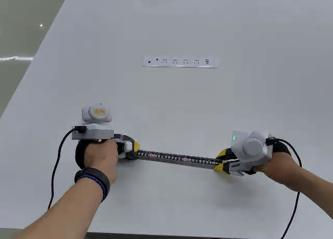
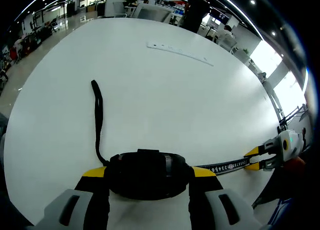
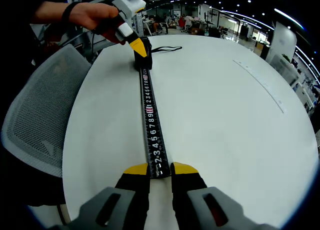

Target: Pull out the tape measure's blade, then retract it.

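We see the blade [image 1: 177, 159] stretched low over the table [image 1: 218, 109] from 9 to 3 o'clock. The right gripper [image 1: 220, 160] pinches its tip and the left gripper [image 1: 133, 147] clamps the tape measure [image 2: 147, 172], so the blade bars the way between them. Toward 12 the tabletop is open up to the flush socket strip [image 1: 179, 61]. The strap [image 2: 98, 115] lies at 11 in the left gripper view. A mesh chair [image 3: 40, 115] stands off the table edge at 9 in the right gripper view.

Fig. 1. Your pale grey moulded left gripper [image 1: 132, 148] and matching right gripper [image 1: 222, 160] each carry black jaws capped in yellow. The right housing bears a small green indicator light [image 1: 233, 138]. A thin black cable [image 1: 56, 163] leaves the left unit, and you wear a dark ribbed wristband [image 1: 93, 177].
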Available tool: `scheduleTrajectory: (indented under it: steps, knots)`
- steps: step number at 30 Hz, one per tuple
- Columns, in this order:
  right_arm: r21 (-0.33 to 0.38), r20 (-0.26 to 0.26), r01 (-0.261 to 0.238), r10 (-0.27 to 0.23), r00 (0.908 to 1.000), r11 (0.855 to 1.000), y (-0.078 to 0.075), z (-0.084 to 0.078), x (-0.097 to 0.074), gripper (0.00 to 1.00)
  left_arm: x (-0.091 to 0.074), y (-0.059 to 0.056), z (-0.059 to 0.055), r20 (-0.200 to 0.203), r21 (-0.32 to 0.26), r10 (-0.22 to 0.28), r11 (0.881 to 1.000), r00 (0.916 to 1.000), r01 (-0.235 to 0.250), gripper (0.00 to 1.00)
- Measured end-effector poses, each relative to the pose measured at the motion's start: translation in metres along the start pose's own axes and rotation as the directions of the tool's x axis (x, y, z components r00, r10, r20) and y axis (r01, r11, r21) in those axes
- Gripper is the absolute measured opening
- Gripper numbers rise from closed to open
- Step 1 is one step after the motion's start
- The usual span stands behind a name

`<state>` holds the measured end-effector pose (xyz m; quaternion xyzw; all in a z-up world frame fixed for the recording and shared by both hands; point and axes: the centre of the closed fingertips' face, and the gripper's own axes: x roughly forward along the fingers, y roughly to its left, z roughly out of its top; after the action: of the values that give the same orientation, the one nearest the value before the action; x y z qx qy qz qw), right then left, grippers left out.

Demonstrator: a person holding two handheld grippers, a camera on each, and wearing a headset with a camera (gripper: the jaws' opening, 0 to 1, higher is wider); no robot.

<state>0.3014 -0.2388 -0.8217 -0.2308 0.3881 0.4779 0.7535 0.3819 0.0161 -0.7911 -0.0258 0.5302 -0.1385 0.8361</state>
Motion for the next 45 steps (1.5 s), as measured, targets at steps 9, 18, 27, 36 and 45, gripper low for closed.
scheduleTrajectory:
  steps: [9, 18, 27, 36, 45]
  knots:
    - [0.0, 0.007, 0.003, -0.003, 1.0, 1.0, 0.0, 0.0, 0.0, 0.15, -0.001, 0.002, 0.0, 0.024, 0.008, 0.012, 1.0, 0.9996, -0.012, 0.6]
    - [-0.004, 0.004, -0.001, 0.001, 1.0, 1.0, 0.001, 0.001, 0.0, 0.15, -0.002, 0.001, 0.001, 0.051, 0.031, 0.013, 0.999, 0.9986, -0.015, 0.58]
    - [-0.024, -0.004, 0.002, -0.002, 1.0, 1.0, 0.002, 0.003, 0.003, 0.15, -0.002, 0.002, 0.001, 0.063, 0.03, 0.018, 0.999, 0.9979, -0.02, 0.58]
    - [-0.044, 0.01, -0.009, 0.009, 0.9999, 0.999, 0.007, 0.016, 0.012, 0.15, -0.002, 0.002, 0.001, 0.067, 0.028, 0.011, 1.0, 0.9977, -0.013, 0.58]
    - [-0.065, 0.015, -0.018, 0.019, 0.9997, 0.998, 0.01, 0.025, 0.019, 0.15, -0.002, 0.002, 0.0, 0.069, 0.032, 0.006, 0.999, 0.9976, -0.008, 0.58]
